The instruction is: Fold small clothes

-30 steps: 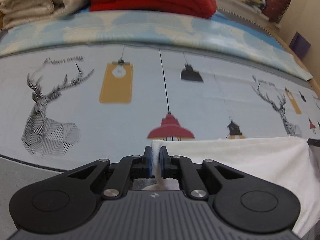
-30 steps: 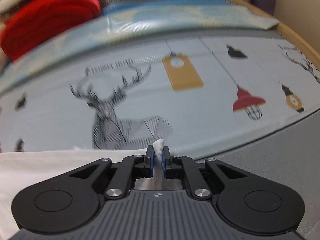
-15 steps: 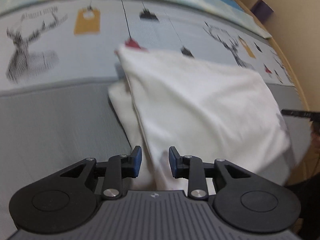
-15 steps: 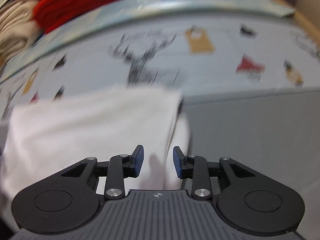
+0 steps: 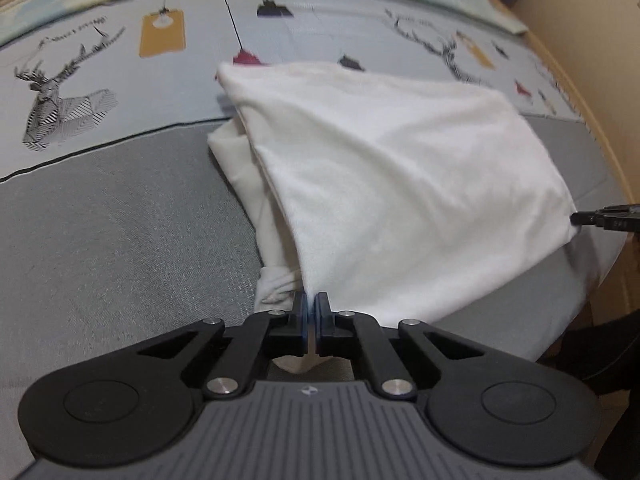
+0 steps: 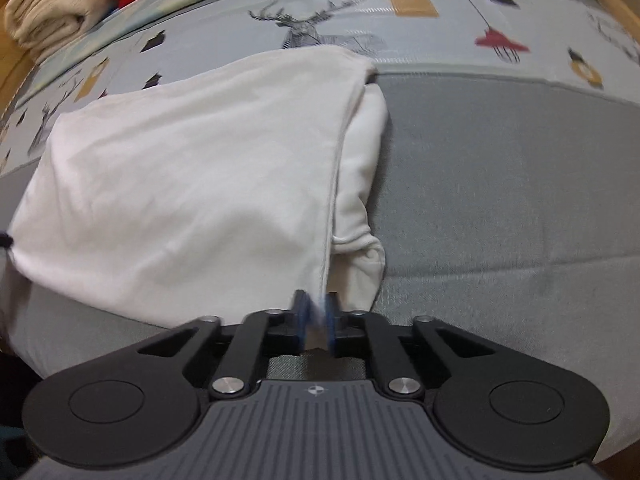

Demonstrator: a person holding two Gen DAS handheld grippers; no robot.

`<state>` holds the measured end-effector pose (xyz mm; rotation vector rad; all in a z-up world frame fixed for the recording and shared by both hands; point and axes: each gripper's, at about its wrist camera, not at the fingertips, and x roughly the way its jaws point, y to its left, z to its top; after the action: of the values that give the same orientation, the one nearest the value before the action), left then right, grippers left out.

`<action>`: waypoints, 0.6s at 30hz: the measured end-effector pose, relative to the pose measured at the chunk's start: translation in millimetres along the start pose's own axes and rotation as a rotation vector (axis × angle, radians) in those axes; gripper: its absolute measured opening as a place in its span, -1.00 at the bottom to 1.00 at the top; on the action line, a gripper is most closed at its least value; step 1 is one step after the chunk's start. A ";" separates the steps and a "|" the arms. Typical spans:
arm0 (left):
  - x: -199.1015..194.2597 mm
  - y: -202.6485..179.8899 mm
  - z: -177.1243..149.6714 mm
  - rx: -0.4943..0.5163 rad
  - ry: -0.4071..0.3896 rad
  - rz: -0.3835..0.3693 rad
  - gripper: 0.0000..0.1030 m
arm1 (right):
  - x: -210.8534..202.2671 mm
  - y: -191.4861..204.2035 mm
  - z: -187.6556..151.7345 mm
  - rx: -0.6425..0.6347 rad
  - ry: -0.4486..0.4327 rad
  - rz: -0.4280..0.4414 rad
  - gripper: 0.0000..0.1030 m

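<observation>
- Left wrist view:
 - Bed point(image 5: 100, 240) was the work surface: grey spread near the camera, then a pale sheet w/ deer, lamp & tag prints; a beige wall ran along the right edge.
 - White garment point(image 5: 380, 168) lay mid-bed, folded over w/ a second layer peeking out on its left side.
 - Left claw point(image 5: 311, 312) was clamped on the garment's near corner, blue pads pressed together w/ cloth running down between them.
 - Right claw point(image 5: 576, 218) showed only as a dark tip touching the far right corner.
- Right wrist view:
 - Bed again, same deer print at the back; a cream blanket point(image 6: 44, 12) and sth red were stacked top left, a wooden edge at top right.
 - Garment filled centre-left, its hemmed edge running down into the right claw, which was shut on that corner (blurred, but cloth sat between the pads).
- Step, as I read it: both near corners pinched, i.e. start of another fold.
- Next move prob. needs both corners lifted together, kept taut & level, carried over the cloth and laid edge on edge; the loose under-layer could drag or bunch.
</observation>
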<state>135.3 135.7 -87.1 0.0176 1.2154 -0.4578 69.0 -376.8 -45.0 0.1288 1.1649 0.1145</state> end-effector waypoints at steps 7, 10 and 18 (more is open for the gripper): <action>30.4 -0.8 -15.0 0.016 0.145 0.171 -1.00 | -6.0 -10.5 -3.5 0.039 0.010 -0.078 -0.93; 18.5 2.0 -10.6 -0.015 0.095 0.129 -0.99 | 0.3 -2.1 -5.7 -0.041 0.037 -0.145 -0.83; 15.4 -29.9 -5.6 0.132 0.036 0.036 -0.97 | -33.0 -1.4 2.9 -0.007 -0.134 -0.077 -0.73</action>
<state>124.0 104.9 -96.3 0.1612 1.2168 -0.5069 58.9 -383.4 -14.1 0.0836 1.0339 0.0414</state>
